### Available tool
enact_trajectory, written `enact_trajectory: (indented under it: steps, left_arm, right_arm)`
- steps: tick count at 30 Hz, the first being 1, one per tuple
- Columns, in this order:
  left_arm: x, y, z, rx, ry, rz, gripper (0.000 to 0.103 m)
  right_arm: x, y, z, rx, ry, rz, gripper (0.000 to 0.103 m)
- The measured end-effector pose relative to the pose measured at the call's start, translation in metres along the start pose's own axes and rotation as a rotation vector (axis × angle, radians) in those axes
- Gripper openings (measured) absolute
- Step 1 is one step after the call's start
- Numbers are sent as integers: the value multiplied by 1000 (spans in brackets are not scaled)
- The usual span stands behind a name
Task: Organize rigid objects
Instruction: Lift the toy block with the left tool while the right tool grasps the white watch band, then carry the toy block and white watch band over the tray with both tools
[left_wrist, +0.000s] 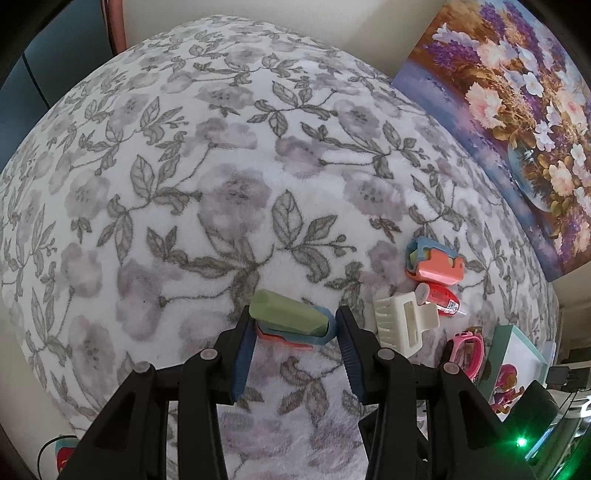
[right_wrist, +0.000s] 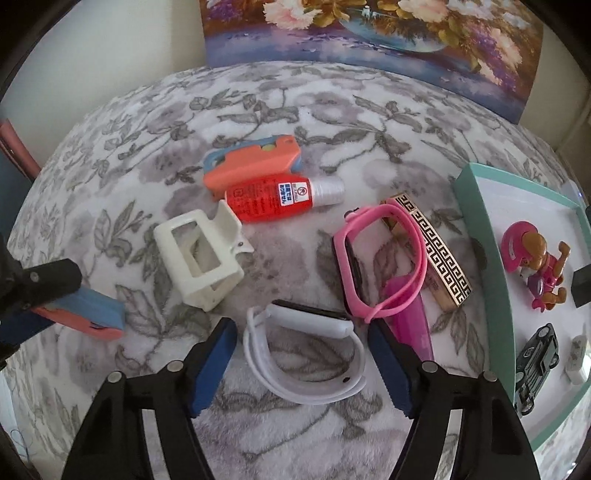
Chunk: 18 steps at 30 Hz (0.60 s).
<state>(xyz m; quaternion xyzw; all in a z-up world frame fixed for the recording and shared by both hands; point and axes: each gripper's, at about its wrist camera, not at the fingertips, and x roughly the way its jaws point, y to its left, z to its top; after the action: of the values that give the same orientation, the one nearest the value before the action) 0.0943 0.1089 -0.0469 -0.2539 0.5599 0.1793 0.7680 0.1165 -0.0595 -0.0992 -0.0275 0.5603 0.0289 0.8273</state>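
The white watch band (right_wrist: 306, 354) lies on the floral blanket (right_wrist: 258, 110) right between the right gripper (right_wrist: 301, 350) fingers, long axis running roughly across from pad to pad. Those jaws are spread, not touching it yet. It's just left of the teal tray (right_wrist: 480, 229), so the right hand is clearly nearer. The left gripper (left_wrist: 295, 325) is pinching a green-topped block (left_wrist: 288, 314), I think. The red bottle (right_wrist: 273, 199) label is too blurry to read.
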Motion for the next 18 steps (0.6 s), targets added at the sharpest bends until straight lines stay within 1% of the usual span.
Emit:
enact_trajectory:
  steps: [3,5,7,8,13,15,18]
  left_arm:
    - [1,-1,-1,6,2,1,45]
    - [3,-2,-1,9,8,2,45]
    - [8,-3,-1,9,12,5,45]
    - [10,-3,0,12,14,9,45]
    - [35,-3,2,9,49,12,44]
    - [44,0,2,0,68,14,42]
    - [46,2,4,6,56,30,41]
  right_arm:
    - [0,0,-1,-9,-1,-6,74]
    - [-1,-1,-2,-5,-1,-8,71]
    - [-4,-3,-1,2,-3,-8,59]
    - [-5,-5,-1,3,-3,-5,58]
    - [-6,-13,0,18,4,26,58]
    - [-6,-13,0,24,5,30,58]
    - [-5,-13,0,23,5,31,58]
